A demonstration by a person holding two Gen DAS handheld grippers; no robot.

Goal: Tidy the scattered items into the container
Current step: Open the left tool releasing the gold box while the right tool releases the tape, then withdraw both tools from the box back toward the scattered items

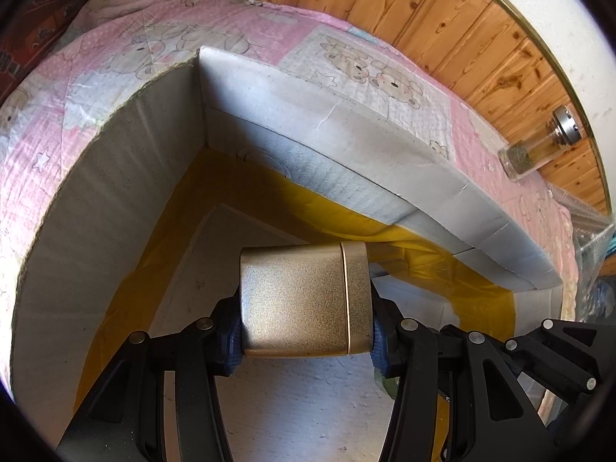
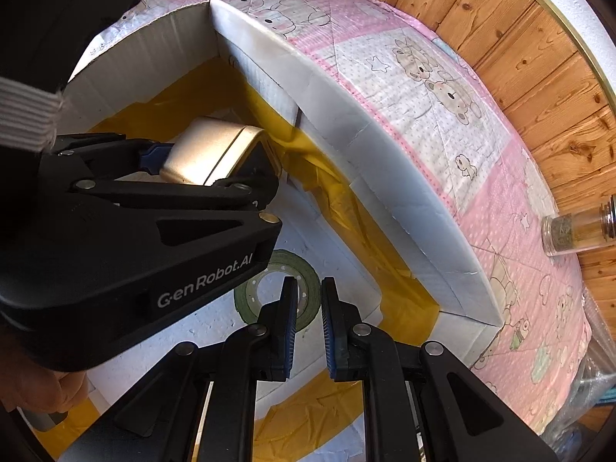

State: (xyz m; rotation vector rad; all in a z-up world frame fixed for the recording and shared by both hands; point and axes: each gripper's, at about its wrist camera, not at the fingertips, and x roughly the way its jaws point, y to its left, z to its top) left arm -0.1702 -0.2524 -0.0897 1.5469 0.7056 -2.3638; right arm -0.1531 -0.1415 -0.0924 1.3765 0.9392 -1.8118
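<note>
A gold metallic case [image 1: 304,300] sits crosswise between the blue pads of my left gripper [image 1: 306,340], which is shut on it above the inside of the white foam box [image 1: 346,146] with yellow tape along its floor. The right wrist view shows the same case [image 2: 208,150] held by the left gripper [image 2: 215,161] over the box [image 2: 346,107]. My right gripper [image 2: 309,308] is shut with nothing between its fingers. It hangs just over a green tape roll [image 2: 277,292] lying on the box floor.
The box rests on a pink bear-print quilt [image 1: 146,50]. A glass jar [image 2: 573,231] with a metal lid lies on the quilt by the wooden wall panel [image 1: 442,30]. A striped sleeve [image 2: 23,111] and a hand [image 2: 34,389] are at the left.
</note>
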